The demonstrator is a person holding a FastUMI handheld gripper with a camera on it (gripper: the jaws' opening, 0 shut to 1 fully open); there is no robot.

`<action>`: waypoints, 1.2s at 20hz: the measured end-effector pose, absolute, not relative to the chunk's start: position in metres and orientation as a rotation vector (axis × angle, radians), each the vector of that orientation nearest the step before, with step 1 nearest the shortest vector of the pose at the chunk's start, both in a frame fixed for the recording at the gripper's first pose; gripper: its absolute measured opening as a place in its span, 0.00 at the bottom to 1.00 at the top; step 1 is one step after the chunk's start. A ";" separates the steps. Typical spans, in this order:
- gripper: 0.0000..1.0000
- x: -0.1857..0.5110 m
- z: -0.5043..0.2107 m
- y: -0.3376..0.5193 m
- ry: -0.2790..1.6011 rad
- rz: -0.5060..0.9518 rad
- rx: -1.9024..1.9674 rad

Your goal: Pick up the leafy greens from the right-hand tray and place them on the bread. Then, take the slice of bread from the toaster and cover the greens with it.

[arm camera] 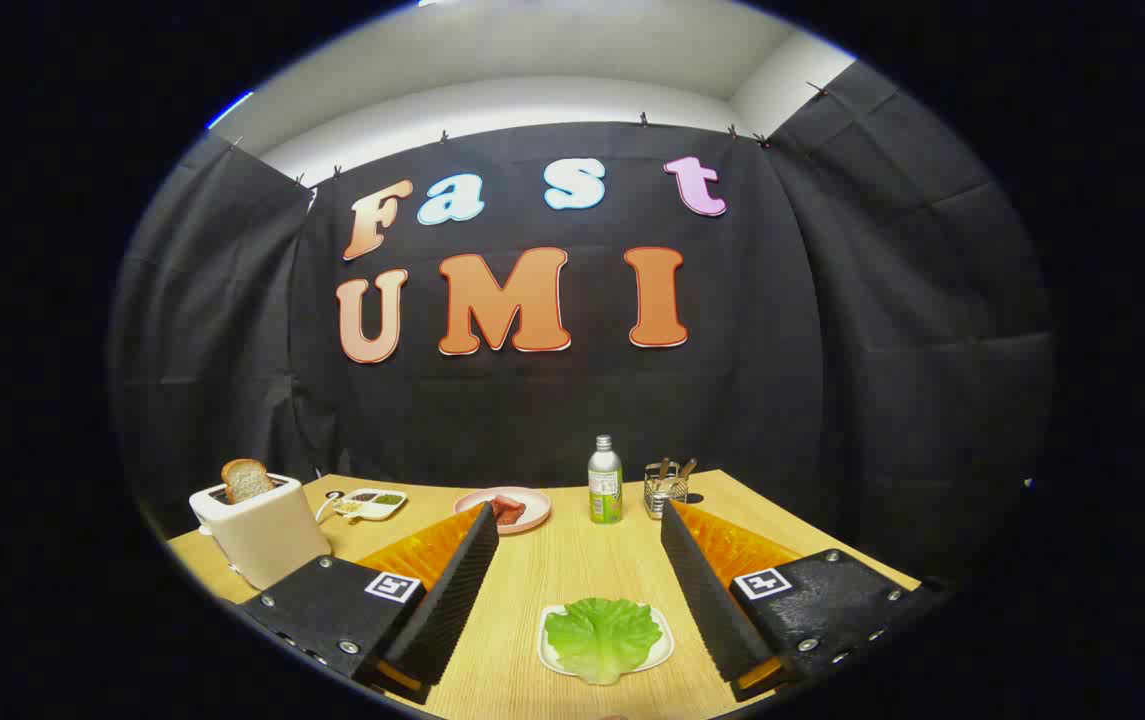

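Observation:
The leafy greens (602,637) lie on a small white tray (660,655) on the wooden table, low between my two fingers. My gripper (580,522) is open and holds nothing, its black ribbed fingers (452,600) spread wide on either side of the greens. A slice of bread (247,480) stands upright in the white toaster (262,530), beyond the left finger. A pink plate (502,508) farther back holds something reddish; I cannot make out a slice of bread on it.
A green-labelled bottle (605,481) and a glass holder with utensils (667,488) stand at the back of the table (572,570). A small white divided dish (372,503) with condiments sits between the toaster and the pink plate.

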State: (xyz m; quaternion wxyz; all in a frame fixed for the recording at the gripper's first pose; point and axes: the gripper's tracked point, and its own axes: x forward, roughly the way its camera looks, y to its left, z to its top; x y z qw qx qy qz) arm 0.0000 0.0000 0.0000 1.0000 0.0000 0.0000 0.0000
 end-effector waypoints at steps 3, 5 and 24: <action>0.98 -0.001 -0.006 -0.001 0.013 -0.004 -0.024; 0.98 -0.001 -0.006 0.000 0.021 -0.001 -0.022; 0.98 0.002 -0.020 -0.008 0.071 -0.044 -0.083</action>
